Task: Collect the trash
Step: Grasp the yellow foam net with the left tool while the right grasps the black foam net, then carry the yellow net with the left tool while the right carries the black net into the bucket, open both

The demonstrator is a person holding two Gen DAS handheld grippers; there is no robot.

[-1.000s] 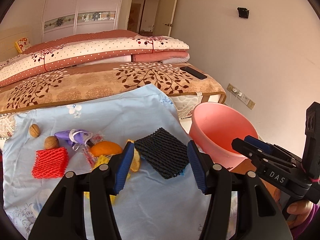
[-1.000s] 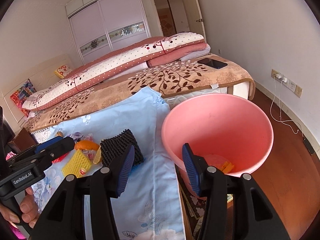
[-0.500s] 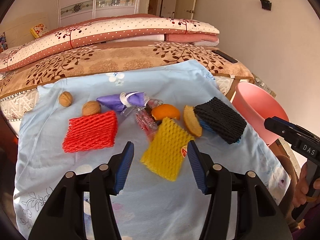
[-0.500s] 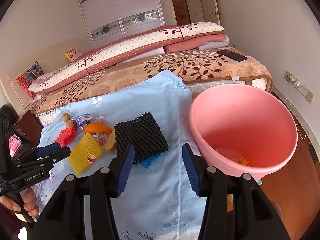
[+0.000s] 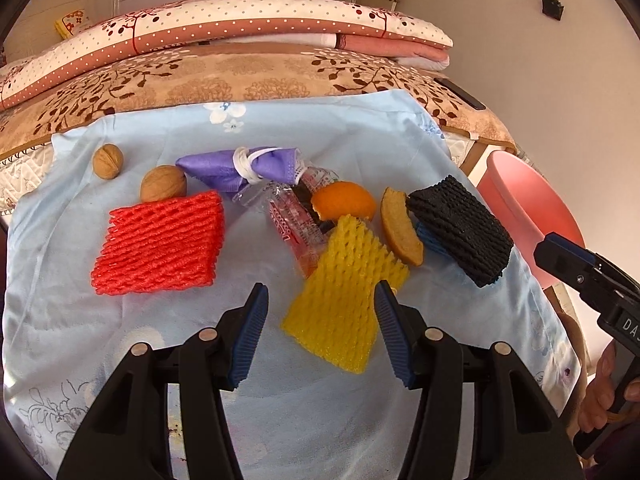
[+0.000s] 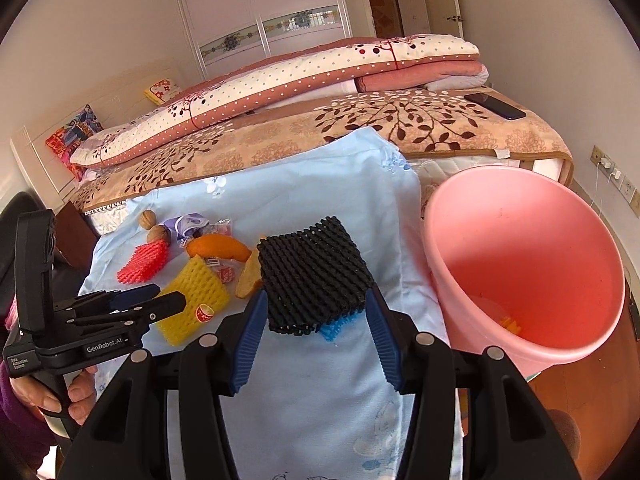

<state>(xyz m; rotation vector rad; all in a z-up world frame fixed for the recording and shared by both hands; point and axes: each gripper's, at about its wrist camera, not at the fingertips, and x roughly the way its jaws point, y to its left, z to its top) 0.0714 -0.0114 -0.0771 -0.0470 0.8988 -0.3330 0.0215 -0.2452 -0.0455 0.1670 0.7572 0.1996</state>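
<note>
Where it lay near the cloth's right edge, the black foam net point(image 6: 312, 272) sat between the spread fingers of the right gripper point(image 6: 314, 320), ungripped. Handling judged light, soft, compressible; take across its sides. Pink bucket point(image 6: 520, 216) stood just beside, open-mouthed. Yellow foam net point(image 5: 344, 292) lay before the left gripper point(image 5: 320, 332), likewise parted, empty. Blue cloth point(image 5: 340, 140) offered open room ahead.

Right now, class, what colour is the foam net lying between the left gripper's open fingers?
Yellow: the foam net shows best in the left wrist view.
</note>
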